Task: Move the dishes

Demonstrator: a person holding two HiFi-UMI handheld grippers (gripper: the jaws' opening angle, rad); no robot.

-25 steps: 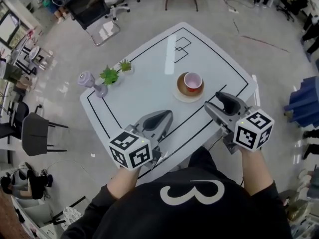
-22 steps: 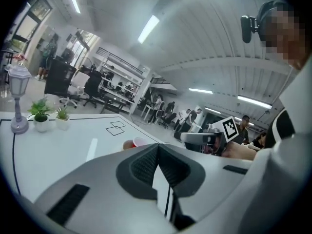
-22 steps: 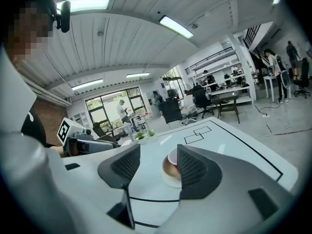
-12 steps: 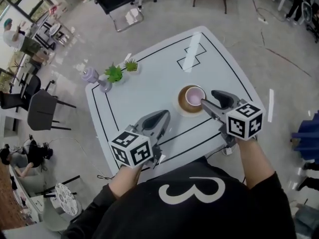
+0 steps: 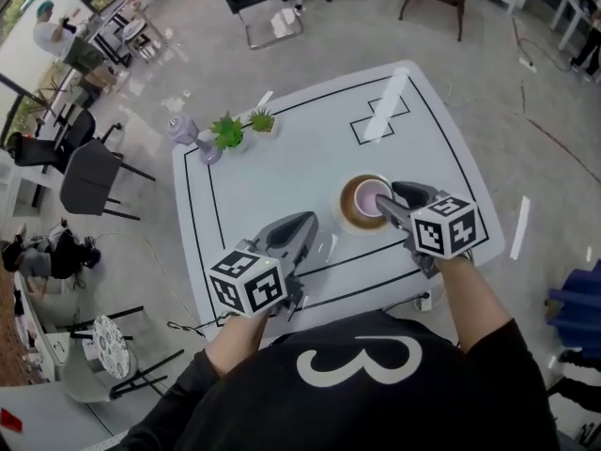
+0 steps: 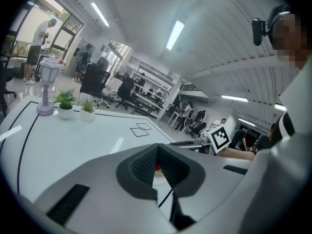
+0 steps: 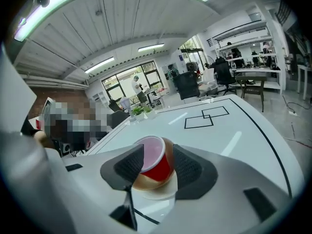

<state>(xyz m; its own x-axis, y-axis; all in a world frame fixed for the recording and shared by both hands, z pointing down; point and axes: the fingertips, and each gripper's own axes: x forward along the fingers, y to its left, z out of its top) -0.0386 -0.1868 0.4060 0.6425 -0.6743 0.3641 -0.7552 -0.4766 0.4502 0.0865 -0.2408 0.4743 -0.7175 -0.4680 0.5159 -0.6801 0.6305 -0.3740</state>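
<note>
With your right gripper [image 5: 391, 197] jaws just closing, still apart around the red cup [image 7: 154, 158] on its saucer [image 7: 142, 182], centre them before squeezing; the left gripper's [image 5: 302, 222] jaws sit together.

left gripper [image 5: 302, 222] closed, right gripper [image 5: 394, 198] closing about cup [image 5: 373, 195]

The head view looks steeply down on the whole desk [image 5: 282, 167] from above its near edge. Both gripper views sit low and close over it, facing far; all share the potted plants [image 5: 228, 132].
</note>
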